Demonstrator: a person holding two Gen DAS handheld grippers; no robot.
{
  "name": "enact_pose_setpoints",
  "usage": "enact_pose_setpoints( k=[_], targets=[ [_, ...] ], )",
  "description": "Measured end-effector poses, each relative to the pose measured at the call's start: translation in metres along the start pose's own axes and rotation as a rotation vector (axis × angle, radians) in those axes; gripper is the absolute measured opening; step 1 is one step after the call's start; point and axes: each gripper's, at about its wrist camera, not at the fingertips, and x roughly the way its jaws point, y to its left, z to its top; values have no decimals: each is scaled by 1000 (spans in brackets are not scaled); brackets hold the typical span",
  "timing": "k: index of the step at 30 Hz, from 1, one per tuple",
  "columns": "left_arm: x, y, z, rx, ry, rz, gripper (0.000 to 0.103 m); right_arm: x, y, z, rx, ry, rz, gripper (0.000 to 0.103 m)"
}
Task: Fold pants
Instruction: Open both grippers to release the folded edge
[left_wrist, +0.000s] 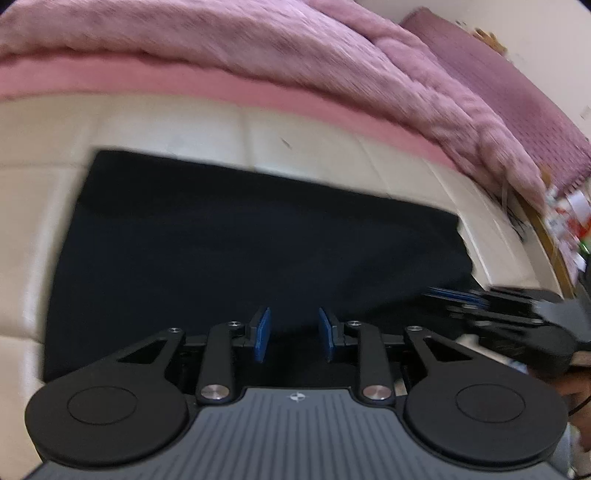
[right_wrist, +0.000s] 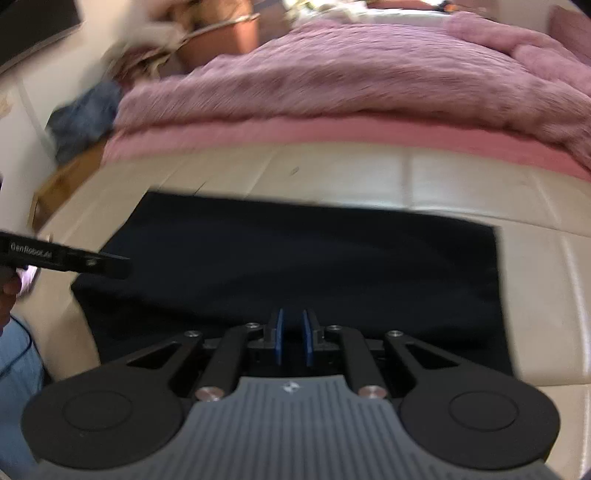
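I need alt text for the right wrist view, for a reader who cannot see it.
Folded black pants lie flat on a cream padded surface. The right claw hovers above their near edge, blue pads slightly apart, holding nothing. A pink blanket lies behind.

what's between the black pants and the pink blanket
A bare strip of cream bench separates the pants from the blanket; both wrist views show it.

Black pants (left_wrist: 240, 251), cream bench (left_wrist: 314, 129), fuzzy pink blanket (left_wrist: 258, 44), blue fingers (left_wrist: 261, 336).

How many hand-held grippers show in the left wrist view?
2: the left hand-held gripper at bottom centre over the black pants, and the right hand-held gripper, blurred, at the right edge.
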Motion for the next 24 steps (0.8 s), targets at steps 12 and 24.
enact_pose_setpoints(
  k=[12,24],
  targets=[
    [37,-42,-26,129,129,27,28,7,41,-65,-304,118,-182,13],
    [-14,-9,-26,65,121,-13,36,1,35,-68,-240,140,-161,15]
  ],
)
